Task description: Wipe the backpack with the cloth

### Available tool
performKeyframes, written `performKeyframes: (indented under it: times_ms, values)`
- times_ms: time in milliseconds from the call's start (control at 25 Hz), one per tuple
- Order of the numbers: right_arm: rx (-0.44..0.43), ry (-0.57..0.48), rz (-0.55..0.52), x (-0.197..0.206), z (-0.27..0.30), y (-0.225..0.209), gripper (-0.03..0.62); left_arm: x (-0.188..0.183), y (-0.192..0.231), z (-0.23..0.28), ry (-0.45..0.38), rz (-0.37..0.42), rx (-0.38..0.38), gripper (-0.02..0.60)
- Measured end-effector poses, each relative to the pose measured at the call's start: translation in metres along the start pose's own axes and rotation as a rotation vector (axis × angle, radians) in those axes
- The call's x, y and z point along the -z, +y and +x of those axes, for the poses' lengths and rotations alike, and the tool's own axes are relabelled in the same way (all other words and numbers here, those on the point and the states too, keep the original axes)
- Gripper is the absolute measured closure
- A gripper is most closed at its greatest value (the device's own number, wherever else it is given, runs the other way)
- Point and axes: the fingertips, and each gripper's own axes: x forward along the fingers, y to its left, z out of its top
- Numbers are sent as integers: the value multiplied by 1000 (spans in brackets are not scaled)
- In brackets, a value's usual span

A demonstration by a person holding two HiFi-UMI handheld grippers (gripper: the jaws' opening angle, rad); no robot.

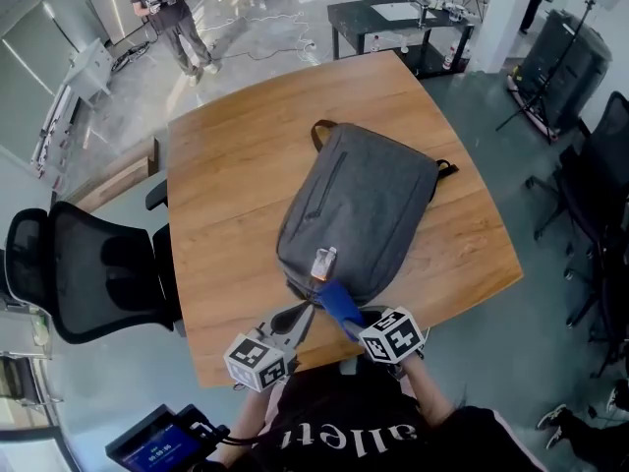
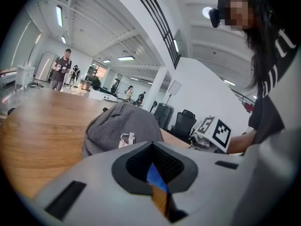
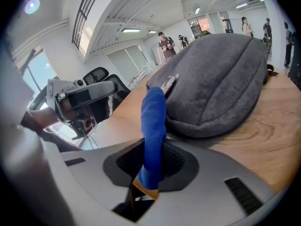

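Note:
A grey backpack point(image 1: 359, 209) lies flat on the wooden table point(image 1: 236, 165), with a small white tag point(image 1: 324, 261) near its close end. My right gripper point(image 1: 346, 321) is shut on a blue cloth point(image 1: 339, 306), which hangs just in front of that end of the bag. In the right gripper view the cloth point(image 3: 154, 131) stands up between the jaws, with the backpack point(image 3: 216, 74) right behind it. My left gripper point(image 1: 307, 310) sits beside it at the table's near edge, shut with nothing in it. In the left gripper view the backpack point(image 2: 122, 128) lies ahead.
A black office chair point(image 1: 93, 273) stands at the table's left side. More dark chairs point(image 1: 600, 195) stand at the right. A person point(image 1: 172, 13) stands far off on the floor, and a black table point(image 1: 393, 23) lies beyond the wooden one.

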Motion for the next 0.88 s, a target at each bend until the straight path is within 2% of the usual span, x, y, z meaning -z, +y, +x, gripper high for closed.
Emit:
performKeyframes:
  times_ms: [520, 640, 880]
  values:
    - [-54, 58, -125, 14, -52, -67, 516, 7, -49, 57, -34, -70, -111, 583]
    - [-49, 62, -147, 15, -65, -86, 516, 6, -60, 67, -47, -73, -119, 583]
    - [-14, 45, -145, -2, -71, -113, 516, -1, -56, 68, -61, -67, -134, 583]
